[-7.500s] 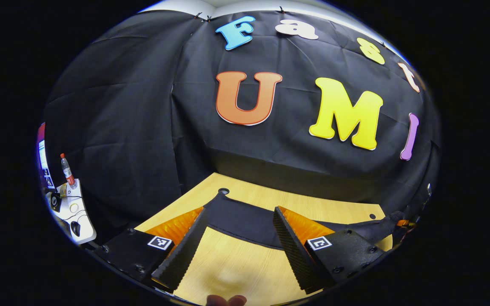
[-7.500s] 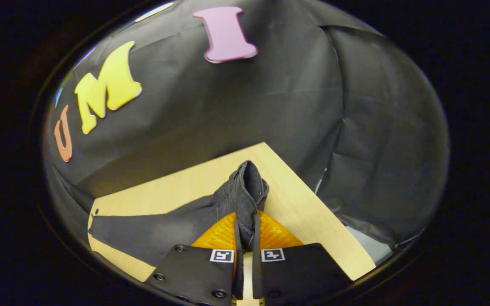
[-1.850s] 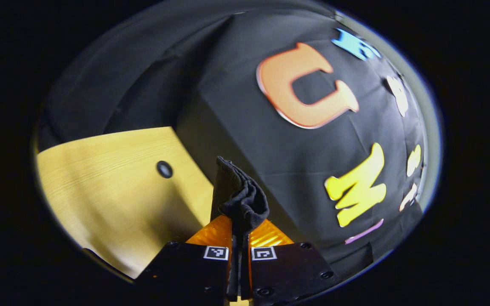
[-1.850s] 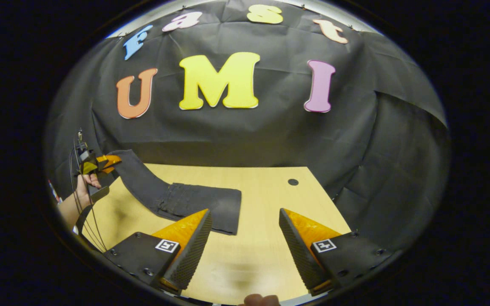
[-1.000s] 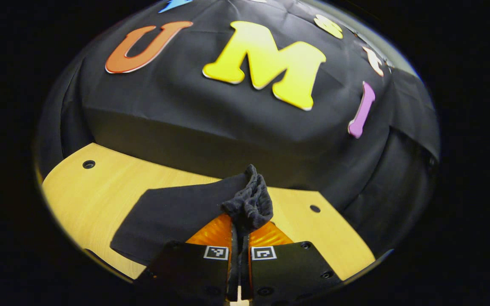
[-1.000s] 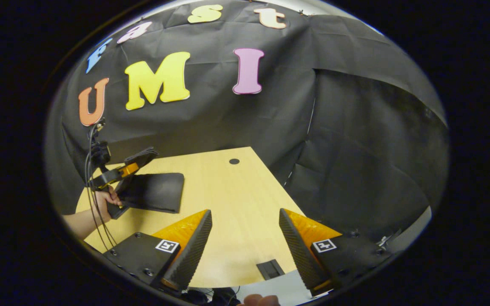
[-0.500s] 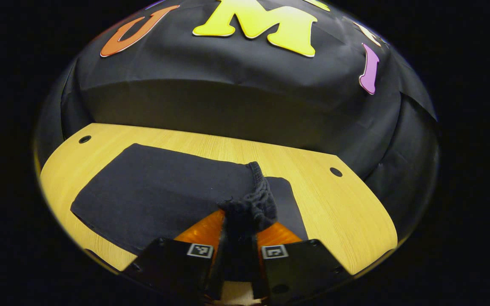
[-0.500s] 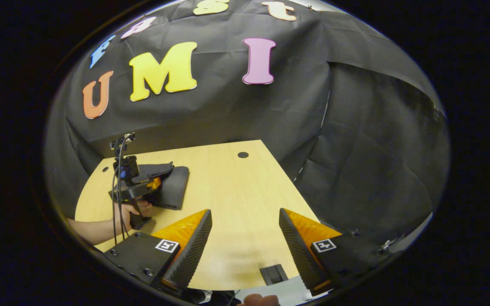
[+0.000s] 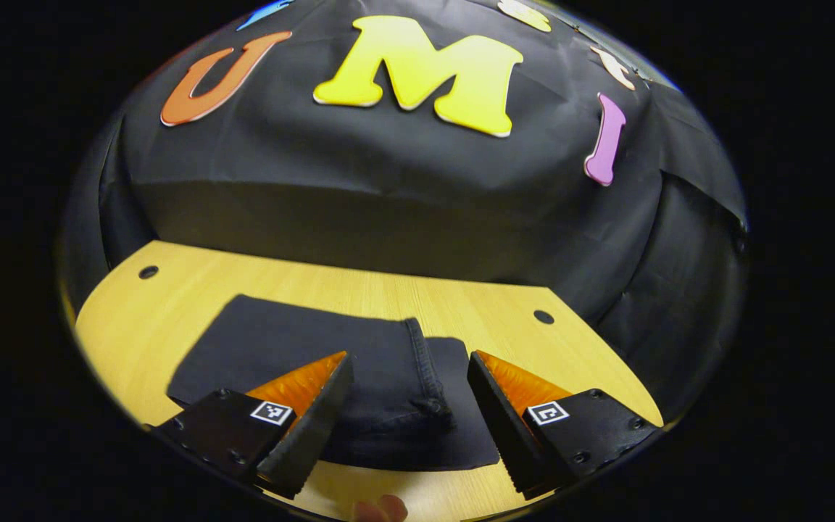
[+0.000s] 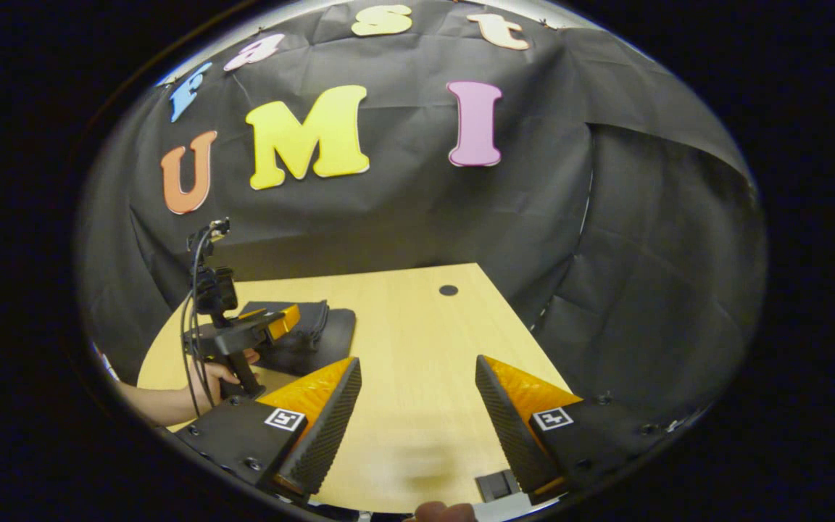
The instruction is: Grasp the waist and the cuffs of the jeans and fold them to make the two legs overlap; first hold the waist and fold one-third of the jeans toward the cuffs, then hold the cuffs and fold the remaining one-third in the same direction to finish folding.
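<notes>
Jeans (image 9: 359, 377) lie folded; right gripper view adds a hand (image 10: 222, 373).

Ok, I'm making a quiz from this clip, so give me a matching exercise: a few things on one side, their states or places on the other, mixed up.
Things:
1. jeans
2. left gripper
3. right gripper
4. cuff hem

States:
A. open, over bare table
B. folded flat on the table
C. open, fingers either side of the cuff hem
D. lying on top of the folded stack

Pairs: 1-B, 2-C, 3-A, 4-D

Dim booth, sharp focus, fisheye-bent edges
</notes>
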The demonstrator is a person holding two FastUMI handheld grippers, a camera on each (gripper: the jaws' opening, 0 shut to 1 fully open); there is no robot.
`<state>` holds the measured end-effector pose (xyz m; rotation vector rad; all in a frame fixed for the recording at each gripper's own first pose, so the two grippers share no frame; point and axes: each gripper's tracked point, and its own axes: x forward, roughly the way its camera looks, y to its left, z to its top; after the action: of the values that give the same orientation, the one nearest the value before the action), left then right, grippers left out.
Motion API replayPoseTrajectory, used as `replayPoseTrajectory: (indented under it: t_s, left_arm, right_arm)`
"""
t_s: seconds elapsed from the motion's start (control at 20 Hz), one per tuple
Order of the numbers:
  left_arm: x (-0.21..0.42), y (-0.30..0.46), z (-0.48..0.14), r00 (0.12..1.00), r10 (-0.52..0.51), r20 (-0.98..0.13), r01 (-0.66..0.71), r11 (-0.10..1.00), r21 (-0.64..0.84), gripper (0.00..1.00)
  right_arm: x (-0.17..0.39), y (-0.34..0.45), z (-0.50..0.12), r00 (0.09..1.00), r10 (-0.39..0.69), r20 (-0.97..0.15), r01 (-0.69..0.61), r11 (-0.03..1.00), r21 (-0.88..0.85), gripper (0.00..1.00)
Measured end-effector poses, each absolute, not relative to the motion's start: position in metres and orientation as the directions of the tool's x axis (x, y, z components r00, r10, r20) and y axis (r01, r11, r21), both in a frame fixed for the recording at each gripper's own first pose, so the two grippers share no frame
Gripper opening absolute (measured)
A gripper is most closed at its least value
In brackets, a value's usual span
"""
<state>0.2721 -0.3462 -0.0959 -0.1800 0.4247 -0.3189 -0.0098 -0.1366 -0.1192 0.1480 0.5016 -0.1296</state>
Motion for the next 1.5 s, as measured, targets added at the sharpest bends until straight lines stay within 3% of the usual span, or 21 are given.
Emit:
replayPoseTrajectory:
  t_s: [0.35,0.65,1.1,1.5]
  left_arm:
    - [0.248,-0.260,0.062,0.945,-0.282,-0.168,0.258,0.954,-0.150,0.98]
    - [0.190,-0.178,0.135,0.982,-0.166,-0.093,0.156,0.982,-0.106,0.98]
    - [0.113,-0.138,0.158,0.993,-0.113,-0.027,0.110,0.991,-0.079,0.98]
    - [0.103,-0.112,0.167,0.998,-0.062,-0.009,0.061,0.994,-0.096,0.98]
  right_arm:
    - [0.039,-0.068,-0.039,0.961,-0.003,-0.276,0.031,0.995,0.095,0.98]
    - [0.050,0.001,0.013,0.994,0.033,-0.107,-0.024,0.996,0.082,0.96]
    - [0.028,0.066,0.032,0.998,0.066,0.009,-0.066,0.996,0.065,0.96]
    - [0.021,0.098,0.037,0.992,0.125,0.024,-0.126,0.991,0.039,0.97]
